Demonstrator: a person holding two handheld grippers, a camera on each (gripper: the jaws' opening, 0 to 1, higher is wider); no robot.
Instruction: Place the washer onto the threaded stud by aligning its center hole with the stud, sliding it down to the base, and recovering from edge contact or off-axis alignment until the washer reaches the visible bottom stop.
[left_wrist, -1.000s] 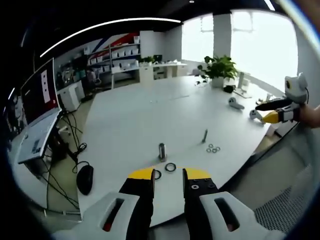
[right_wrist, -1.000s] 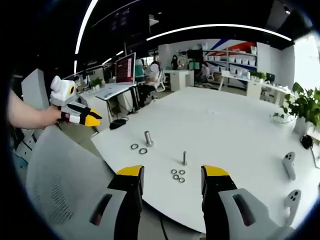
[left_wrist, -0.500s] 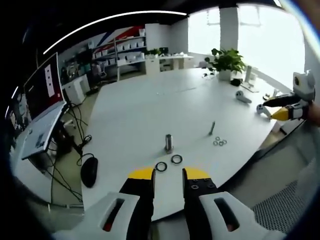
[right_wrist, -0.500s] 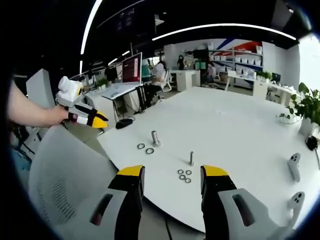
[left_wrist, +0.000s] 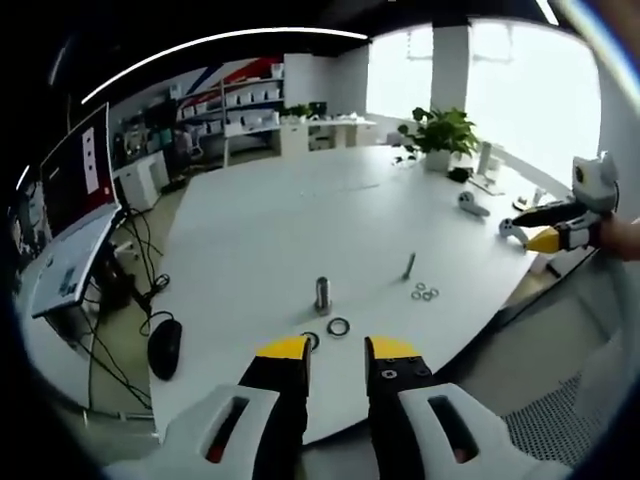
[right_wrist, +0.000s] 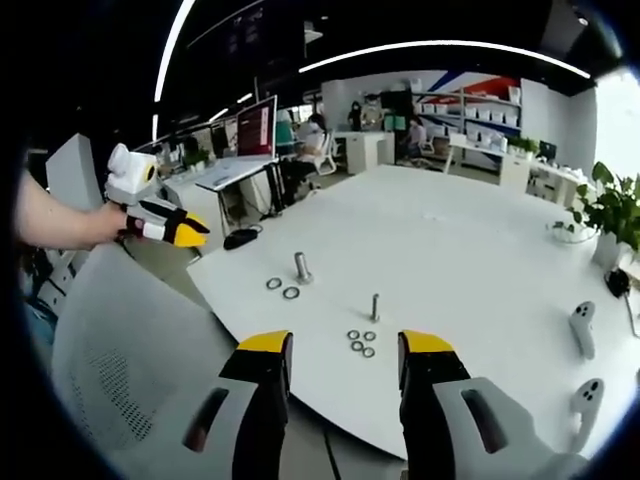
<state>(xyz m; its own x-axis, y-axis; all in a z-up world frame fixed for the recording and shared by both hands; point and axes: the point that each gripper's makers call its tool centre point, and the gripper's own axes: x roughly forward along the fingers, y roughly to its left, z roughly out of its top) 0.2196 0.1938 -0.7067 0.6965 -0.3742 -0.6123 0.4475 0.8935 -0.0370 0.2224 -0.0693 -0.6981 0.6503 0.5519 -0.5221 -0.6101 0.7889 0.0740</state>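
Observation:
On the white table a thin threaded stud (right_wrist: 375, 306) stands upright, with three small washers (right_wrist: 360, 342) lying just in front of it. The same stud (left_wrist: 409, 265) and washers (left_wrist: 424, 294) sit right of centre in the left gripper view. A thicker bolt (left_wrist: 322, 294) stands with two larger rings (left_wrist: 338, 327) beside it; they also appear as the bolt (right_wrist: 300, 266) and rings (right_wrist: 282, 288). My left gripper (left_wrist: 336, 348) is open and empty, short of the table edge. My right gripper (right_wrist: 333, 344) is open and empty, just before the washers. Each gripper shows in the other's view, left (right_wrist: 165, 225), right (left_wrist: 555, 225).
Two white controllers (right_wrist: 582, 330) lie at the table's right side. A potted plant (left_wrist: 438, 135) stands at the far end. A mesh chair back (right_wrist: 120, 350) sits at the near left. A mouse (left_wrist: 163, 348), cables and monitors are off the table's left side.
Both views shifted slightly with the hands; the left gripper view dropped back after rising. The things on the table have not moved. Both grippers stay open.

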